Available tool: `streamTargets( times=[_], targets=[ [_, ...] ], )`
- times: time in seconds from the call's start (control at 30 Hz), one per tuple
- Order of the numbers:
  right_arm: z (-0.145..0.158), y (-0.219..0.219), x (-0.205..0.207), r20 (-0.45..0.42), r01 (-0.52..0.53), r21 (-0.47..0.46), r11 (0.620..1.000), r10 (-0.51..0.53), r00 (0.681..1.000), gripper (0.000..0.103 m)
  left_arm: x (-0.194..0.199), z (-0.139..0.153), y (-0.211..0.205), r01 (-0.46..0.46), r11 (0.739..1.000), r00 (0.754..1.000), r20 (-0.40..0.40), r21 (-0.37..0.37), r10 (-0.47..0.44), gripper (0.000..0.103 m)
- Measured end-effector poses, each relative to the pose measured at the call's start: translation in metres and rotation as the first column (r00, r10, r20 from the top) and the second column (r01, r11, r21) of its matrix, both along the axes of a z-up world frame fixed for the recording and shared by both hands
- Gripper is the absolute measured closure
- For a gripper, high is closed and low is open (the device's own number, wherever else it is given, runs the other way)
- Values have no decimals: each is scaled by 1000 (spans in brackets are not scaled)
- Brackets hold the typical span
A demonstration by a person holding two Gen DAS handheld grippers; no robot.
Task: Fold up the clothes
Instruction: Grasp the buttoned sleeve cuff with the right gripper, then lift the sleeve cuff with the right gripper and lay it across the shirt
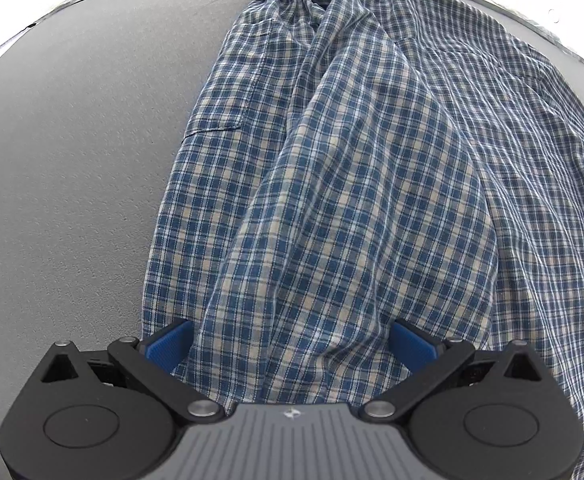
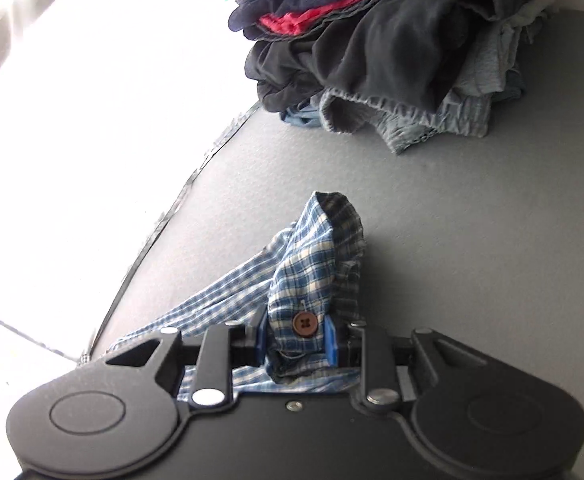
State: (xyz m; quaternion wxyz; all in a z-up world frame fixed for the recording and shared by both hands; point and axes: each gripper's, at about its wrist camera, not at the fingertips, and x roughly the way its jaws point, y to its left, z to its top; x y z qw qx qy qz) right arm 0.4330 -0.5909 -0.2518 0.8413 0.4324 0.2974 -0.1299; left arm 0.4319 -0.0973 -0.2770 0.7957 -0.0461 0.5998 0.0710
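Note:
A blue, white and beige plaid shirt (image 1: 351, 184) lies spread and wrinkled on the grey table (image 1: 72, 168). My left gripper (image 1: 292, 344) is open, its blue pads either side of a ridge of the shirt's cloth near the lower edge. In the right wrist view my right gripper (image 2: 295, 340) is shut on a bunched part of the plaid shirt (image 2: 315, 264) with a brown button (image 2: 304, 324) showing between the pads, held just above the table (image 2: 471, 240).
A pile of dark, red, grey and light blue clothes (image 2: 391, 48) sits at the far end of the table in the right wrist view. The table's edge (image 2: 164, 224) runs along the left, with bright floor beyond.

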Motion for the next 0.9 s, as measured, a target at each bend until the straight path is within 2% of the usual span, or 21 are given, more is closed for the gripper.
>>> streamTargets(
  times=[0.07, 0.13, 0.2, 0.3, 0.37, 0.43, 0.53, 0.67, 0.73, 0.83, 0.9],
  targets=[
    [-2, 30, 10, 37, -97, 90, 991, 94, 995, 75, -3, 1, -1, 1, 1000, 1000, 7, 1, -1, 0],
    [-4, 60, 20, 86, -202, 195, 960, 188, 978, 75, -4, 1, -2, 1, 1000, 1000, 11, 2, -1, 0],
    [-7, 90, 29, 144, -320, 296, 900, 289, 946, 76, -4, 1, -2, -3, 1000, 1000, 14, 1, 3, 0],
    [-18, 130, 38, 177, -438, 427, 791, 402, 898, 75, -16, -1, -3, -14, 1000, 1000, 26, 1, 14, 0],
    [-41, 149, 36, 130, -423, 542, 726, 425, 896, 75, -18, -3, -3, -16, 1000, 999, 34, 3, 16, 0],
    [-69, 158, 29, 53, -342, 657, 672, 411, 910, 75, -21, -5, -3, -16, 1000, 999, 39, 5, 15, 0],
    [-89, 154, 19, 8, -264, 728, 632, 378, 926, 74, -31, -8, -3, -21, 1000, 999, 39, 7, 21, 0],
    [-78, 134, 18, 31, -240, 729, 641, 319, 947, 51, -27, -8, -4, -33, 999, 999, 39, 21, 32, 0],
    [-77, 124, 16, 50, -216, 752, 623, 273, 961, 50, -26, -4, -12, -30, 998, 999, 45, 54, 28, 0],
    [-80, 110, 9, 48, -170, 775, 609, 212, 976, 50, -29, 16, -27, 3, 989, 993, 119, 150, -21, 0],
    [-82, 101, 4, 44, -145, 782, 606, 178, 983, 50, -28, 32, -32, 38, 983, 982, 177, 178, -70, 0]
  ],
)
